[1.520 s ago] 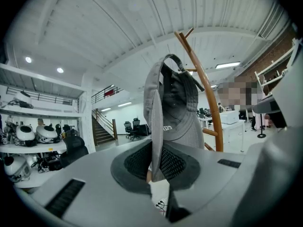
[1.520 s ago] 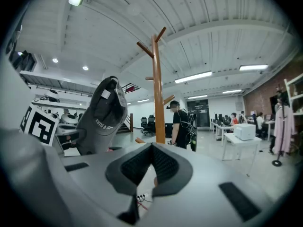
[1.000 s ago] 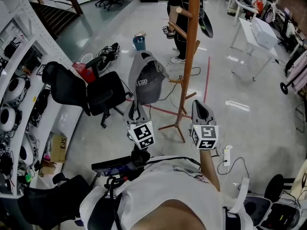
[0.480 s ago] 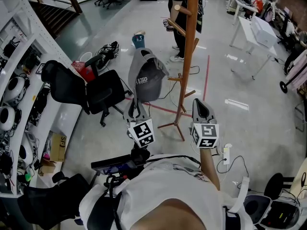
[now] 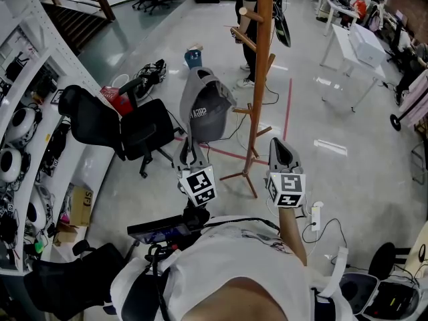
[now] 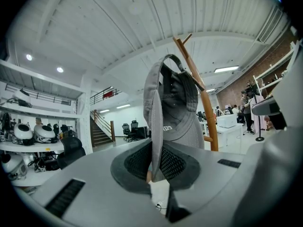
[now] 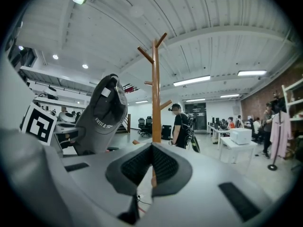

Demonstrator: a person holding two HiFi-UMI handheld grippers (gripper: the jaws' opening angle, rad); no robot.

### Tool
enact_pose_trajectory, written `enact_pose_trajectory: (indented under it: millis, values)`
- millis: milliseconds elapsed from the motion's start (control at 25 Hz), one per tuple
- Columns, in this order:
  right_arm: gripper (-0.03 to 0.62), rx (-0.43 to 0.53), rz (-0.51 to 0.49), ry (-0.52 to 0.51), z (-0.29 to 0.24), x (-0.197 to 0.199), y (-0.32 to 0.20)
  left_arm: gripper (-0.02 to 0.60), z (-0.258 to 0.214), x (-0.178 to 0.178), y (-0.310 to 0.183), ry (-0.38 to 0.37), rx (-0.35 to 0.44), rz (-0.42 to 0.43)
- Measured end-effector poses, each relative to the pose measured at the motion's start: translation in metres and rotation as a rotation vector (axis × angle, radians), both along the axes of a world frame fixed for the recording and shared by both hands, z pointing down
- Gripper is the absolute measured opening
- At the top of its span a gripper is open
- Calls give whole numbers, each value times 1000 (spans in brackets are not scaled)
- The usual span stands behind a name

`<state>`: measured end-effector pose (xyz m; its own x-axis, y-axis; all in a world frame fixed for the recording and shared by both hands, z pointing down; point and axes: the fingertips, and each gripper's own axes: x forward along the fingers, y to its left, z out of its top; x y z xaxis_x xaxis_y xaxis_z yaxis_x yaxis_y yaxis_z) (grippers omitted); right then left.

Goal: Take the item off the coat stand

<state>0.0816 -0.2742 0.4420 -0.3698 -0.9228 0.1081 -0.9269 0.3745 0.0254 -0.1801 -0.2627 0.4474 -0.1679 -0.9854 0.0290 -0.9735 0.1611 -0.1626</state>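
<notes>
Bystander (image 7: 182, 129) shifted behind coat stand (image 5: 261, 79), left tool (image 6: 155, 164) clamping grey cap (image 5: 204, 109) — right tool (image 7: 152, 164) closed

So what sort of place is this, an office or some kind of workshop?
Probably a lab-like open office or workshop: shelves holding helmet-like gear along one wall, a black office chair on a bare shiny floor, and white desks further back.

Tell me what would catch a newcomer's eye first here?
A grey cap is pinched by its brim in the left gripper, held up just left of the tall wooden coat stand. The right gripper beside it is shut and empty. A black office chair stands further left.
</notes>
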Motion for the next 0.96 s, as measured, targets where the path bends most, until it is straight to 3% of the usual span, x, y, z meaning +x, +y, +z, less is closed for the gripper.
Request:
enact_pose_trajectory:
  millis: [960]
  values:
    - [5, 11, -2, -32, -4, 8, 8, 26, -2, 6, 6, -1, 2, 0]
